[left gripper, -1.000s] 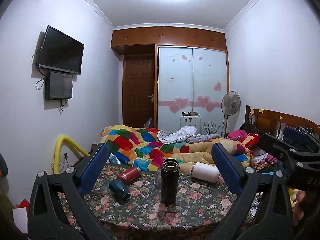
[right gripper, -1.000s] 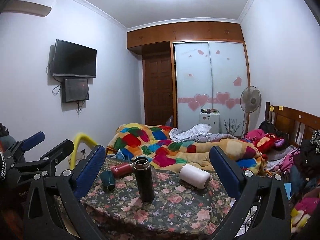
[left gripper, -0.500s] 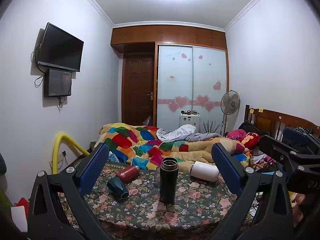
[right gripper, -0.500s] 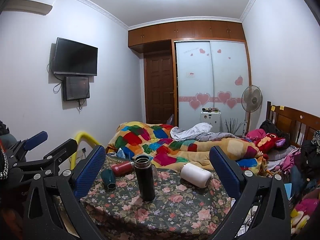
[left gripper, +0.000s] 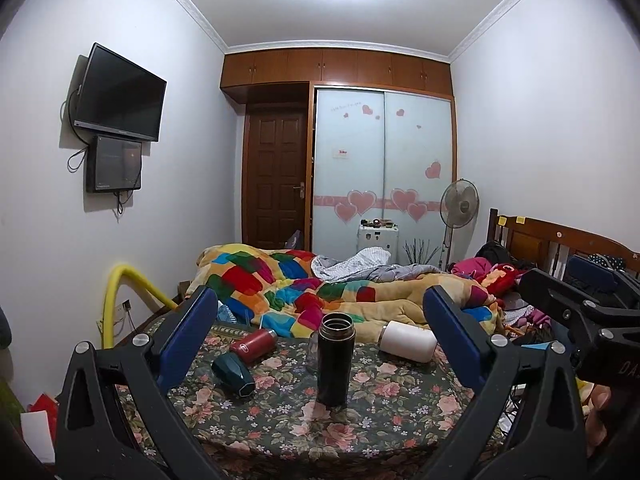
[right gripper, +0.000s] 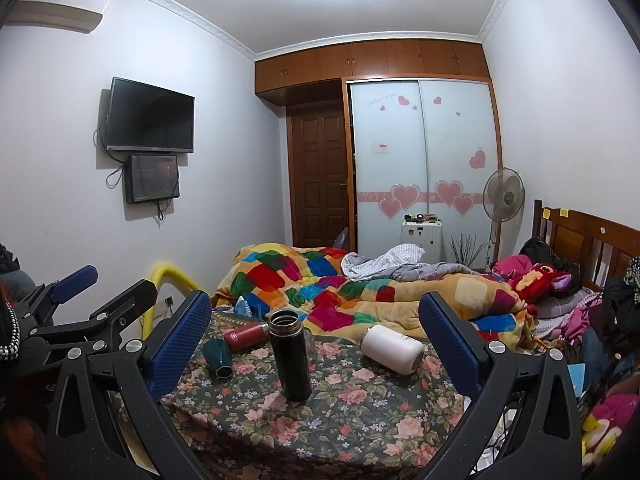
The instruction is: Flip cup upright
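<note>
A black flask stands upright, mouth open, in the middle of the floral table. A dark green cup, a red bottle and a white cup lie on their sides around it. A clear glass stands behind the flask. My left gripper is open and empty, held back from the table. My right gripper is open and empty too, facing the flask, green cup, red bottle and white cup.
A bed with a colourful quilt lies just behind the table. A yellow tube curves up at the left wall. Clothes and toys pile up at the right by the wooden headboard. A fan stands by the wardrobe.
Both grippers have drifted slightly upward and stayed open. The cups and bottles have not moved.
</note>
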`<state>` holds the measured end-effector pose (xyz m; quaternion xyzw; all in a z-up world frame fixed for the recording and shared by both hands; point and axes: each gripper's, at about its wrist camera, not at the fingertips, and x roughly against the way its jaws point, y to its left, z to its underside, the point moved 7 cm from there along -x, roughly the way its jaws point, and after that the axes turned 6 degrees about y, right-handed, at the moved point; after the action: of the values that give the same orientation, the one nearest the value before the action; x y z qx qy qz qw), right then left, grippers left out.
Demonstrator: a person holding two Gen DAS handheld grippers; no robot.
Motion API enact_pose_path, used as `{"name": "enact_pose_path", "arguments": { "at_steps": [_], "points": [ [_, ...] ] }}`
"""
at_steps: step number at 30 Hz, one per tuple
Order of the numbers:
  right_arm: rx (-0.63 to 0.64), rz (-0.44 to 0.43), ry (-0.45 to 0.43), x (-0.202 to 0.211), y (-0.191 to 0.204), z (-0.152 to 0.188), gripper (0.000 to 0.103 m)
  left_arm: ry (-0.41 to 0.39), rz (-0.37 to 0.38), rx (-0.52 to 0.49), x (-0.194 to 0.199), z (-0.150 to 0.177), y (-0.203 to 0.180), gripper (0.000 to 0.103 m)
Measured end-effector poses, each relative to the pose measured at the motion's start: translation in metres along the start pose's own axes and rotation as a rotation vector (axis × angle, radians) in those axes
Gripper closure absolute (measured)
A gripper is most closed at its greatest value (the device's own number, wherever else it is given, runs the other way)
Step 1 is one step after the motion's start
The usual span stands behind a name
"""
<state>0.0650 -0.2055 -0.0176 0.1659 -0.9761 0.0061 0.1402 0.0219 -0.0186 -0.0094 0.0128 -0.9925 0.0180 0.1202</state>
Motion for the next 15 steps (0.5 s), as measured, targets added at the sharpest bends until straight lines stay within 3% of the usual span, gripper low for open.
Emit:
{"name": "enact_pose_path", "arguments": {
  "at_steps": [15],
  "points": [
    [-0.002, -0.001, 0.001, -0.0001, 0.0007, -0.0002, 0.000, 0.011, 0.012, 0.009, -0.0036, 0.0016, -0.0006, 0.000]
  ]
}}
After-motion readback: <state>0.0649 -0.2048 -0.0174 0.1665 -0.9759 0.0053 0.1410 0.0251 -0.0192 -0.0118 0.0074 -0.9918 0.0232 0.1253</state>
